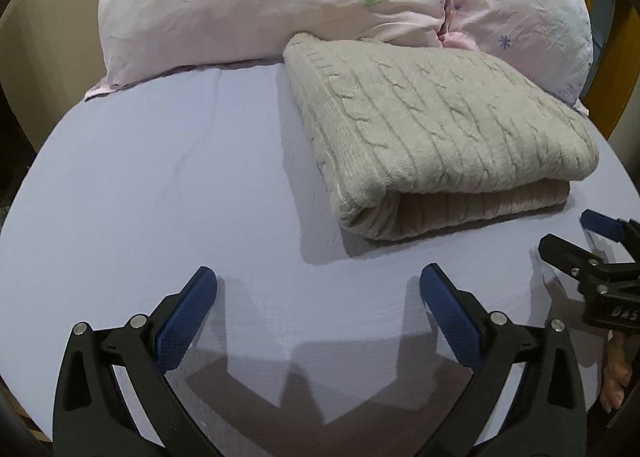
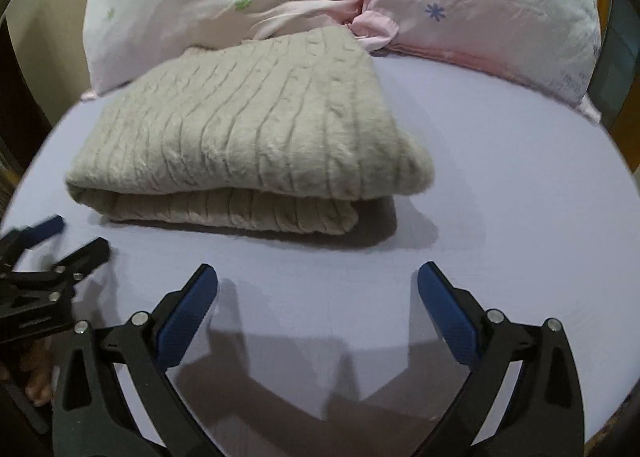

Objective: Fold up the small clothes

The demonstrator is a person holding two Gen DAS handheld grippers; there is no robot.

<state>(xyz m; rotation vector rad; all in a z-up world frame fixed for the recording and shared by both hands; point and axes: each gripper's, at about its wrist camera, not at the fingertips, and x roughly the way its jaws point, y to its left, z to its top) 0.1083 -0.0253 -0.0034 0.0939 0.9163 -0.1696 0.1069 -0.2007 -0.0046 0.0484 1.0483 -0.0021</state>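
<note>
A beige cable-knit sweater (image 1: pixel 436 129) lies folded in layers on the lavender bed sheet (image 1: pixel 160 185), its far edge against the pillows. It also shows in the right wrist view (image 2: pixel 256 129). My left gripper (image 1: pixel 318 281) is open and empty, hovering over the sheet just in front of the sweater's left corner. My right gripper (image 2: pixel 318 281) is open and empty, in front of the sweater's right part. The right gripper (image 1: pixel 576 229) shows at the right edge of the left wrist view, and the left gripper (image 2: pixel 68 237) shows at the left edge of the right wrist view.
Two pink flower-print pillows (image 1: pixel 260 5) (image 2: pixel 480 5) lie along the far side of the bed. A wooden bed frame (image 1: pixel 624 69) shows at the far right. The bed's left edge drops into dark floor (image 1: pixel 16 125).
</note>
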